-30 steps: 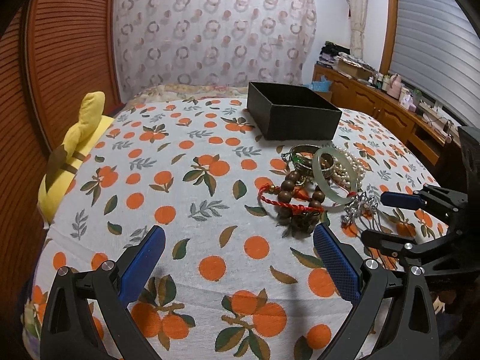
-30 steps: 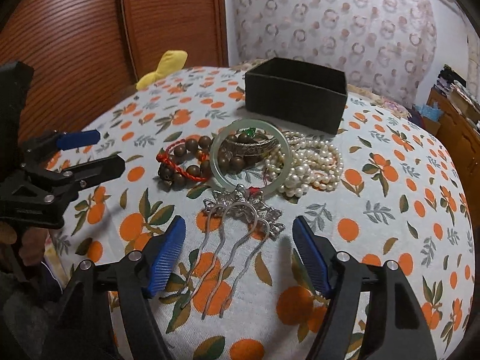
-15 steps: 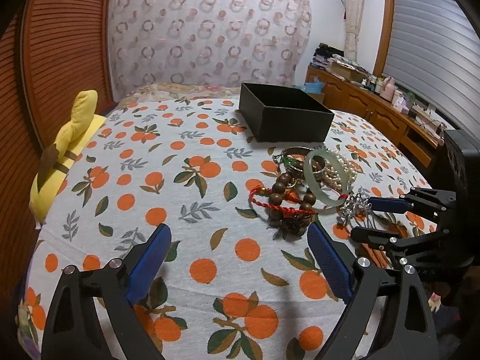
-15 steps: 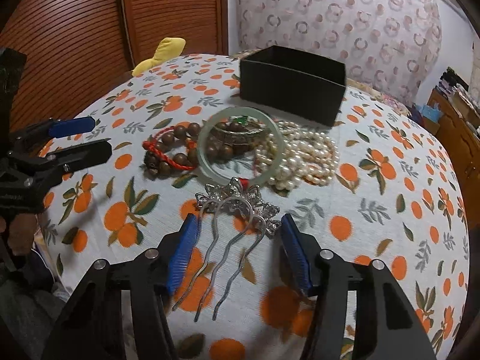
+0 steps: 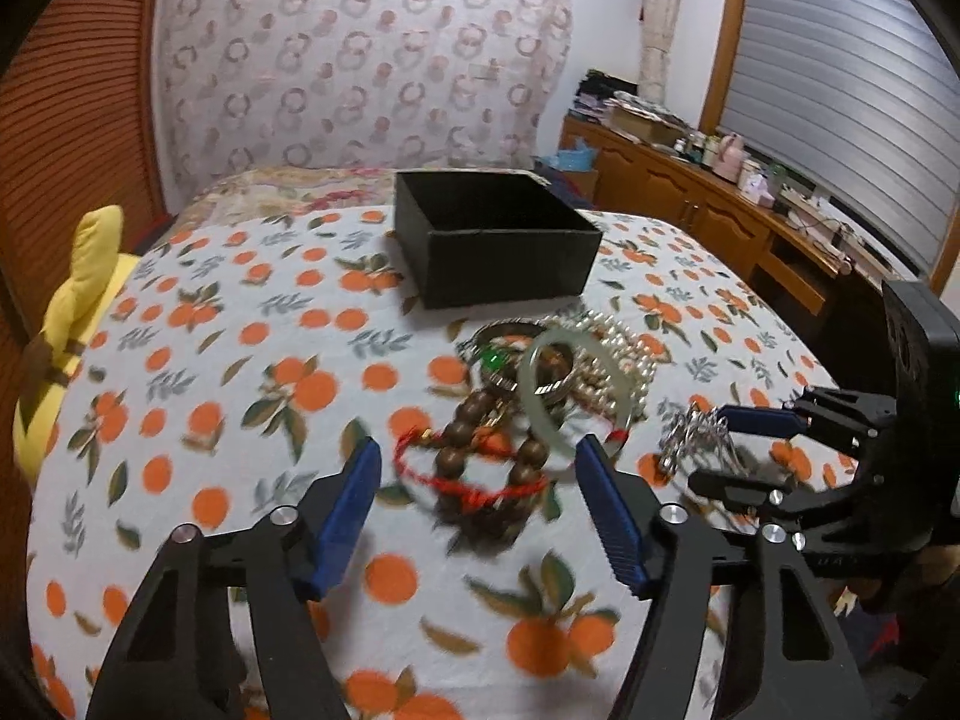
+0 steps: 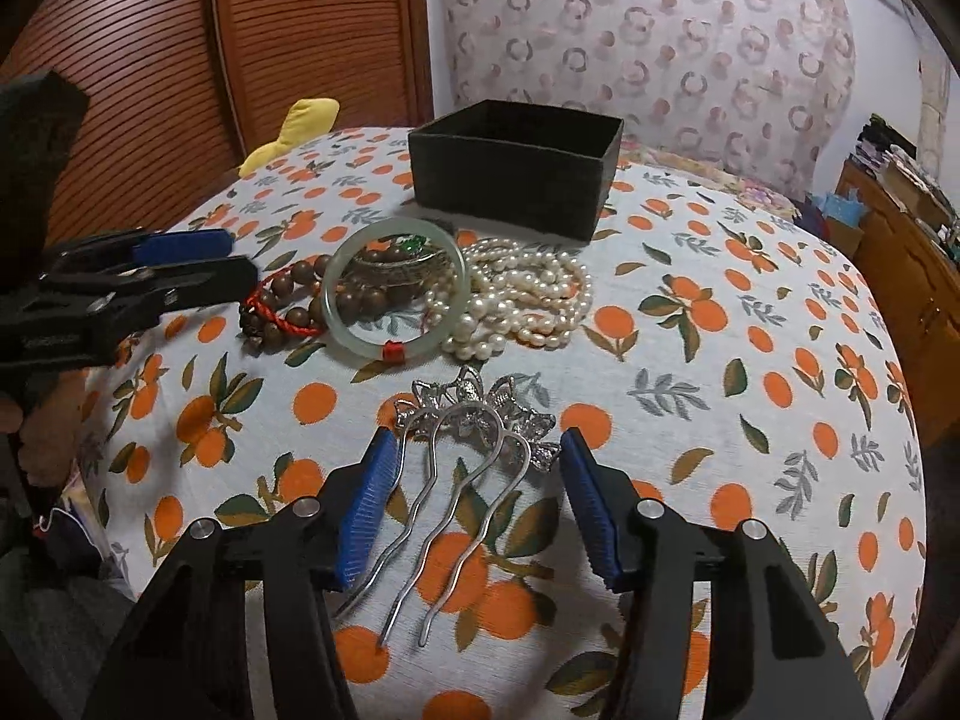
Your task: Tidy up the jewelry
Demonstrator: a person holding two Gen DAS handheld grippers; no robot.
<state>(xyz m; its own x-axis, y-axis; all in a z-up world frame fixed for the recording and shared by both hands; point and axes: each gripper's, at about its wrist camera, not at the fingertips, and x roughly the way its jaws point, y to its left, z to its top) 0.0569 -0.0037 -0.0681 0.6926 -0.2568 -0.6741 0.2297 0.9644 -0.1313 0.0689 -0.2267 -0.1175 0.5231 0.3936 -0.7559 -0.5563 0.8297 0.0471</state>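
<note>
A silver hair comb (image 6: 462,456) lies on the orange-print cloth between the open jaws of my right gripper (image 6: 477,468), which straddle its ornate head without touching it. Beyond it lies a heap: a pale jade bangle (image 6: 394,288), brown wooden beads with a red cord (image 6: 282,312), a pearl strand (image 6: 522,294) and a metal bangle with a green stone (image 6: 411,252). An open black box (image 6: 516,165) stands behind. My left gripper (image 5: 477,474) is open just before the wooden beads (image 5: 480,468); the black box (image 5: 498,240) is farther back.
A yellow plush toy (image 5: 66,324) lies at the bed's left edge. A wooden slatted wardrobe (image 6: 210,60) stands behind. A cluttered wooden dresser (image 5: 720,210) runs along the right wall. The right gripper shows in the left wrist view (image 5: 732,450).
My right gripper has moved forward until its jaws straddle the hair comb's head. My left gripper has moved right and closer to the wooden beads.
</note>
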